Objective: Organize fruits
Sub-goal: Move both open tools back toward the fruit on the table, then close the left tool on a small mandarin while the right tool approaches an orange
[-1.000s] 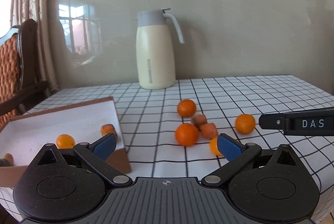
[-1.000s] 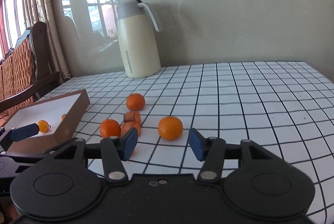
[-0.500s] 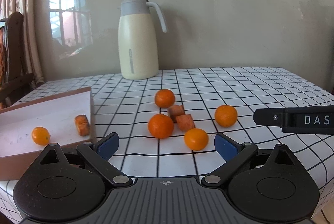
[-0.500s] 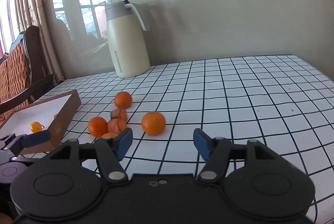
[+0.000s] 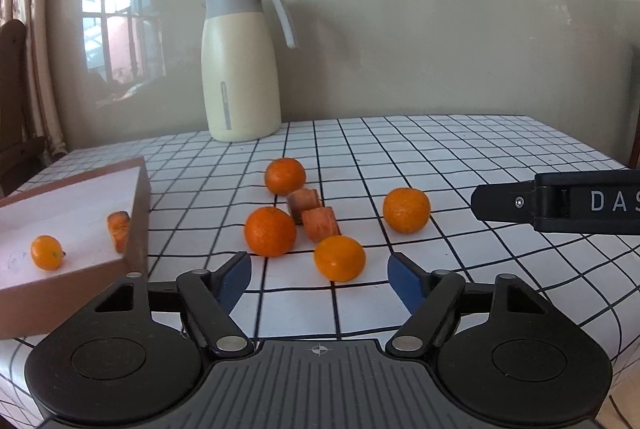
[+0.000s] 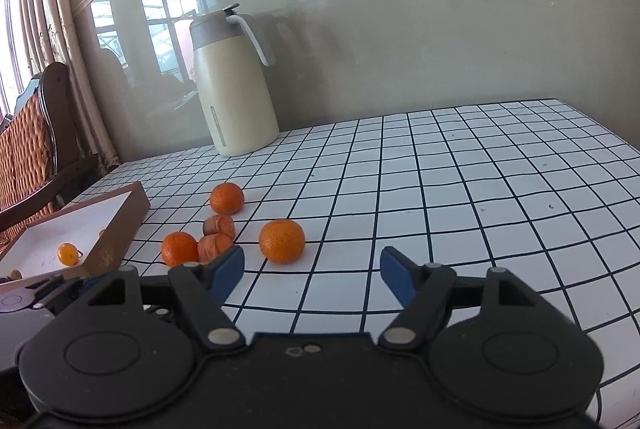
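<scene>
My left gripper (image 5: 319, 279) has just been closing but is still open with nothing in it, right below the small orange (image 5: 339, 258) in the middle of the frame, which could roll away if one blue pad bumps it first.

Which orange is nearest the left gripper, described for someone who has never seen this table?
Start at the cream jug at the back of the checked table and come forward past the orange cluster. The nearest orange lies in front of two carrot chunks, just ahead of the open left gripper. It is the cluster's frontmost fruit.
</scene>
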`<state>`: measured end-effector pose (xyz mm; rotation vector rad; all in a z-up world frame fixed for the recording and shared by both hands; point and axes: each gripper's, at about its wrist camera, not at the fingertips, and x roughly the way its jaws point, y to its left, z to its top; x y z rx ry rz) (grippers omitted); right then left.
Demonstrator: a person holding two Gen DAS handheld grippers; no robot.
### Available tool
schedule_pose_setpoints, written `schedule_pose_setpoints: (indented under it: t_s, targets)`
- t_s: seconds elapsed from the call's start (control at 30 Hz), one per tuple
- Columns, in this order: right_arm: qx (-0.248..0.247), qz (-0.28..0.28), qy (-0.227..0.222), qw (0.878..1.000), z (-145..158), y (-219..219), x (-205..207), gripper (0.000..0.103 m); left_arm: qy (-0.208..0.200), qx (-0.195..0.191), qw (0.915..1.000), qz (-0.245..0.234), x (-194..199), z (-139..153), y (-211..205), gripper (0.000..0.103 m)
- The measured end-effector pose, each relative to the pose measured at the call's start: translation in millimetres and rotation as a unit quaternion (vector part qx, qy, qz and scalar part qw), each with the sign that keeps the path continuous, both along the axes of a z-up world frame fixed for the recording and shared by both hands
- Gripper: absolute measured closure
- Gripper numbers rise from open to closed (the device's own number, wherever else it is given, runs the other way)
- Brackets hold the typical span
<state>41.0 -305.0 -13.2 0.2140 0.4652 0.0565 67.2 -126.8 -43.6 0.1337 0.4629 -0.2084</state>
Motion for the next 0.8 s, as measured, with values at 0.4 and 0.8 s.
schedule_pose_setpoints:
  t_s: [0.4,0.8]
  targets:
    - [0.001,0.002,0.003,1.000,-3,1,6,0.034,0.019,-0.022,0.9993,0.022,18,-10,-7,0.052]
    - [0.003,0.000,0.014,1.000,-9,10,31,0.035,0.004,-0.020,0.9996,0.019,24,-17,-15,0.068]
